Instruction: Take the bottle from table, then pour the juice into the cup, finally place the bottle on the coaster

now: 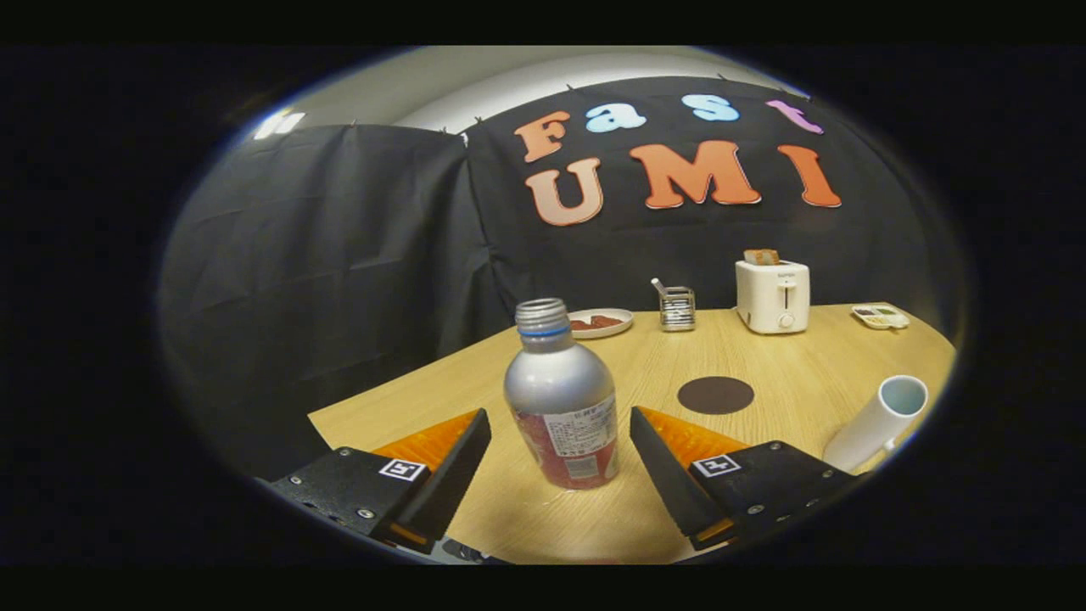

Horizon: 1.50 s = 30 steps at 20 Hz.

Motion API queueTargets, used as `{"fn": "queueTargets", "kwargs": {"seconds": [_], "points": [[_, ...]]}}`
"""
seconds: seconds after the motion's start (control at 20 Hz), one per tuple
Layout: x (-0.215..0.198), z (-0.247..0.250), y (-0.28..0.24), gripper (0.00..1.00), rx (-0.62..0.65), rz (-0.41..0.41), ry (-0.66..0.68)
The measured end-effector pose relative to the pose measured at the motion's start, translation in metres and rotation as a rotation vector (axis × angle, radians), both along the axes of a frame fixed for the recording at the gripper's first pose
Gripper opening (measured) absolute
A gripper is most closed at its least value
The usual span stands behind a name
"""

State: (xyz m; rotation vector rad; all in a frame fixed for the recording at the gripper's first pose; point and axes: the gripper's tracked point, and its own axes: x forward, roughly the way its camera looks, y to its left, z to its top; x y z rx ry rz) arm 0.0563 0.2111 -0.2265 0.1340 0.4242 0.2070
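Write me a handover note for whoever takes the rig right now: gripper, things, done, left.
Gripper: jaws open, one on each side of the bottle, neither touching it.
Bottle: upright on the table, cap off, between the jaws.
Coaster: bare, beyond the right jaw.
Cup: right of the coaster, near the table edge.
Done: approach only.
Left: grasp, pour into cup, set bottle on coaster.

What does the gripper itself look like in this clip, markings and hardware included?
The gripper has two wedge-shaped jaws tapering forward, each mounted on a flat black plate with small screws. Each plate carries a square black-and-white fiducial tag near the jaw base. No cables are visible. The jaws stand open either side of the bottle.
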Motion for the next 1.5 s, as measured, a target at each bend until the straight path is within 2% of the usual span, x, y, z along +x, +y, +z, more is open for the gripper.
{"fn": "queueTargets", "kwargs": {"seconds": [0.5,0.65,0.7,0.85,1.05,1.5], "points": [[0.020,-0.043,0.002,0.98,-0.073,-0.031,0.089],[0.024,-0.042,-0.002,0.90,-0.083,-0.050,0.081],[0.023,-0.041,-0.003,0.81,-0.092,-0.051,0.078],[0.025,-0.044,-0.004,0.79,-0.084,-0.059,0.080],[0.027,-0.029,-0.011,0.79,-0.027,-0.077,0.063],[0.011,0.008,-0.041,0.79,0.190,-0.150,0.056]]}}
